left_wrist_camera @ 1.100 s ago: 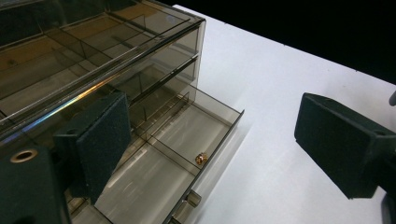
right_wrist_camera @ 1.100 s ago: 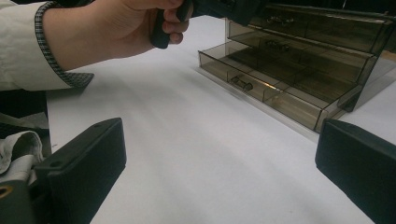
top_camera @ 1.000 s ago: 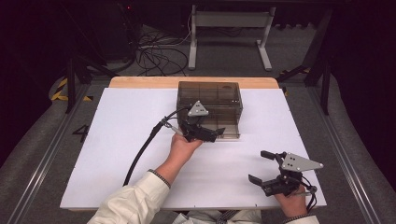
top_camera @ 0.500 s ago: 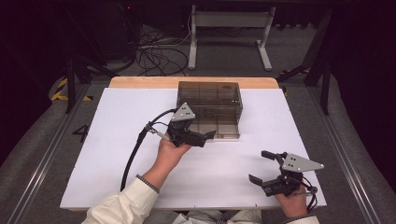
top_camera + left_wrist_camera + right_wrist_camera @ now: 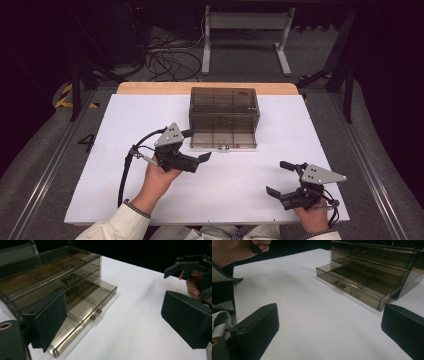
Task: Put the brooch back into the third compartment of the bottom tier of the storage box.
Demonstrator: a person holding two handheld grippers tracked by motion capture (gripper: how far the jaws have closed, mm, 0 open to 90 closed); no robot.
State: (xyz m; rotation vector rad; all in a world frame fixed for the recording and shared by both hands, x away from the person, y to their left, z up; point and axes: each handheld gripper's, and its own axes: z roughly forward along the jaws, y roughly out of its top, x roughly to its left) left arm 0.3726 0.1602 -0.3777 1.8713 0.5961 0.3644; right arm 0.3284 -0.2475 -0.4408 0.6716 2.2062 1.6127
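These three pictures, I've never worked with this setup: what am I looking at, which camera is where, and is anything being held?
A person at a table holds a hand-held two-jaw gripper in each hand; there is no robot arm. The high view looks down from above: the left gripper is near the box, the right gripper is at the near right corner. The other two pictures come from cameras riding on each gripper, looking along its black jaws. On the white table top stands a smoky clear drawer box with its bottom drawer pulled out; it looks empty. Both grippers are open and hold nothing.
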